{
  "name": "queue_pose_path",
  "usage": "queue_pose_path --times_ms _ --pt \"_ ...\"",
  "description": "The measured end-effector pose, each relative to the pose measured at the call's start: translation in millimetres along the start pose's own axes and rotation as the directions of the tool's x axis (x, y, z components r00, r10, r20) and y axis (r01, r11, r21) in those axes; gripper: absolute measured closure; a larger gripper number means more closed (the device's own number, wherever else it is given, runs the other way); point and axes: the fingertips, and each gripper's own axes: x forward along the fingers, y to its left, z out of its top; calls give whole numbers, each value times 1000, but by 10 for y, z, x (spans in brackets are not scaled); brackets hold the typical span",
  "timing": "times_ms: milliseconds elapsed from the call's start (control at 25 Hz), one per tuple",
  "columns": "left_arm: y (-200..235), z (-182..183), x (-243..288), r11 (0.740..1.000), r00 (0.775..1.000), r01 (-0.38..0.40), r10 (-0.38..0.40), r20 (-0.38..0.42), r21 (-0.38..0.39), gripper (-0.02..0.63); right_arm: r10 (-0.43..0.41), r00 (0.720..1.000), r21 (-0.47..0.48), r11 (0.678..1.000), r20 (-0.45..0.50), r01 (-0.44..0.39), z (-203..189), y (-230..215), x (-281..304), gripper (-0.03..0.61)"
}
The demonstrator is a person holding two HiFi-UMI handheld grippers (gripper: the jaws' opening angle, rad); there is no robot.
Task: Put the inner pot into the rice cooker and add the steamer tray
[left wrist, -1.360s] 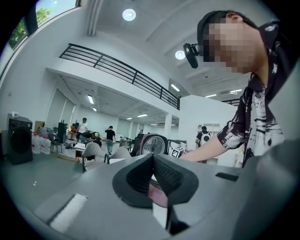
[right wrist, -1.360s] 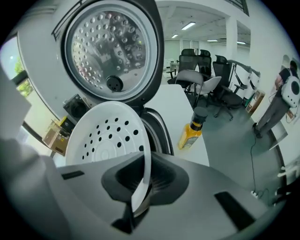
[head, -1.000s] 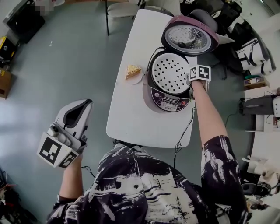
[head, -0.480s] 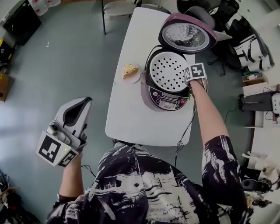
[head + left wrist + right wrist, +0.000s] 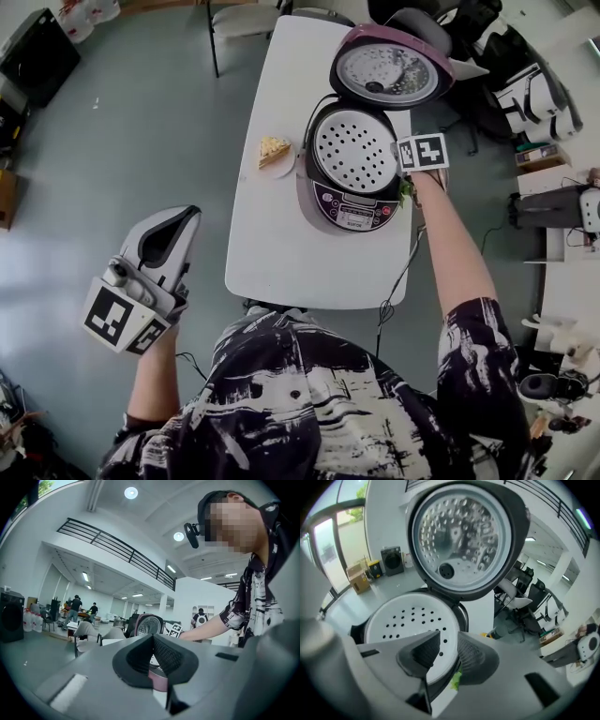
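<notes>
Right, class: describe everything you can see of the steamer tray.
The steamer tray is a round white disc, plastic by its look, dotted with rows of small holes. It lies flat in the mouth of the open cooker, below the raised lid. The right gripper hovers over its edge; its jaws have just been opening, and the pads do not press on the tray.

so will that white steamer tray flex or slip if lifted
The steamer tray looks thin and perforated, so probably light, fairly stiff. Its smooth white rim may be slippery. Seated flat in the rice cooker, it seems unlikely to tip.
</notes>
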Motion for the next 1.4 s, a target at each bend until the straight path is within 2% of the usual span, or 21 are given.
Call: queue_pose_path --times_ms 80,120,200,280,360,440,480,520,560,600,760,960,1080,1400 --pt "-51 17 61 1000 1000 21 -21 0 2 609 53 991 41 997 124 -59 169 86 -280 488" --pt "-83 26 101 999 999 33 -33 -1 3 609 82 976 56 994 201 -94 265 150 -471 488" --pt "-169 35 209 998 998 64 -64 -3 8 609 136 917 69 982 375 -174 445 314 -951 488" --pt "-297 31 362 994 995 104 -104 -8 14 609 181 815 58 965 551 -254 557 496 -1521 488" --pt "-459 27 543 989 989 148 -147 -11 24 609 222 680 27 942 699 -335 568 691 -2097 488" --pt "-638 24 737 981 982 190 -190 -14 36 609 257 558 -24 920 789 -390 462 904 -2576 502" --pt "-730 19 834 977 978 211 -210 -16 43 609 268 513 -50 915 815 -400 367 1008 -2759 512" --pt "-820 12 929 972 973 229 -229 -19 49 609 275 480 -73 915 833 -398 256 1108 -2902 545" --pt "-908 3 1016 968 969 246 -245 -23 54 609 280 460 -93 917 842 -388 138 1204 -3004 546" --pt "-996 -10 1092 964 965 260 -259 -28 58 609 286 452 -111 920 845 -375 22 1296 -3069 555" --pt "-1326 -80 1281 954 956 293 -290 -49 68 609 317 451 -180 930 834 -320 -315 1559 -3142 579" --pt "-1653 -143 1413 949 951 307 -303 -61 72 609 337 408 -211 923 849 -323 -440 1605 -3206 580" --pt "-1764 -141 1469 951 954 299 -295 -59 84 609 335 392 -203 918 857 -341 -466 1542 -3229 581" --pt "-1890 -159 1519 958 963 266 -260 -64 111 609 346 394 -200 909 851 -365 -518 1445 -3196 581"
